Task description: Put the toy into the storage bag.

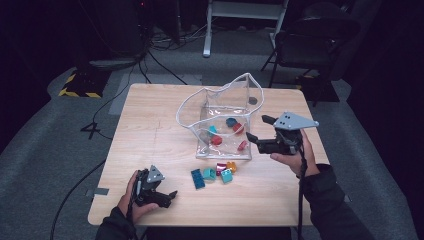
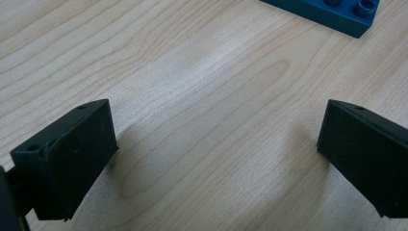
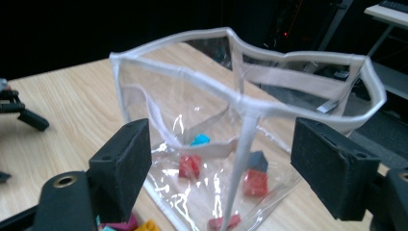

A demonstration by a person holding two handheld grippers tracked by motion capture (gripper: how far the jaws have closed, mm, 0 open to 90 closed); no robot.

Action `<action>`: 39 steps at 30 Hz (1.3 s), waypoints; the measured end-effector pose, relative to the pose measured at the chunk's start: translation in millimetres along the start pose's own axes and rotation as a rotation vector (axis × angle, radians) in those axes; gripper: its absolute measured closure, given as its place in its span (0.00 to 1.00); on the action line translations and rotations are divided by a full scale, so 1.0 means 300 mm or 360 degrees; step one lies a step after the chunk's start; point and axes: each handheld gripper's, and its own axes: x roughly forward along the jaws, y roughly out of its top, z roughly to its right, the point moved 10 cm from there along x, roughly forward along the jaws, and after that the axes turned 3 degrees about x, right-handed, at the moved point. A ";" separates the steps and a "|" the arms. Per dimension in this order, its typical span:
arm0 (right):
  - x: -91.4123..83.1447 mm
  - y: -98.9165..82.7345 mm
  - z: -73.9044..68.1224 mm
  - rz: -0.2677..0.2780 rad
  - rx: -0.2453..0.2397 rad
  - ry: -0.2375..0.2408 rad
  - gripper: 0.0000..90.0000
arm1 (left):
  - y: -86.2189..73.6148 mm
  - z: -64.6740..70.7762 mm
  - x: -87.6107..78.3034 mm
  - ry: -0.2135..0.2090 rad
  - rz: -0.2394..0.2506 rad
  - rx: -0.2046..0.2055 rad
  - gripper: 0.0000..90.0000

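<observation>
Gaping wide with nothing held, the right gripper (image 1: pixel 259 130) faces the clear bag (image 1: pixel 223 120); left gripper (image 1: pixel 170 196) likewise open.

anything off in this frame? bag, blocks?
Mostly fine. The clear bag stands open but slumped, its white rim wavy and its walls creased. Several blocks are inside; five sit on the table in front of it. No spill or damage shows.

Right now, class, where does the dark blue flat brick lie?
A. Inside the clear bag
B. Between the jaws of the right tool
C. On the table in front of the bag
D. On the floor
C: the dark blue flat brick lies on the table, outside the clear bag.
</observation>
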 end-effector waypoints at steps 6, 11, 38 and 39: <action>0.047 -0.097 -0.053 -0.0071 -0.0003 0.0049 0.25 | 0.000 0.000 0.000 0.0000 0.0000 0.0000 0.00; 0.081 -0.163 -0.089 -0.0127 -0.0011 0.0096 0.25 | 0.000 0.000 0.000 0.0000 0.0000 0.0000 0.00; 0.230 -0.468 -0.340 -0.0397 -0.0088 0.0405 0.28 | 0.000 -0.001 0.000 0.0008 0.0003 -0.0003 0.00; 0.234 -0.473 -0.341 -0.0401 -0.0072 0.0409 0.28 | 0.000 -0.001 0.000 0.0007 0.0003 -0.0002 0.00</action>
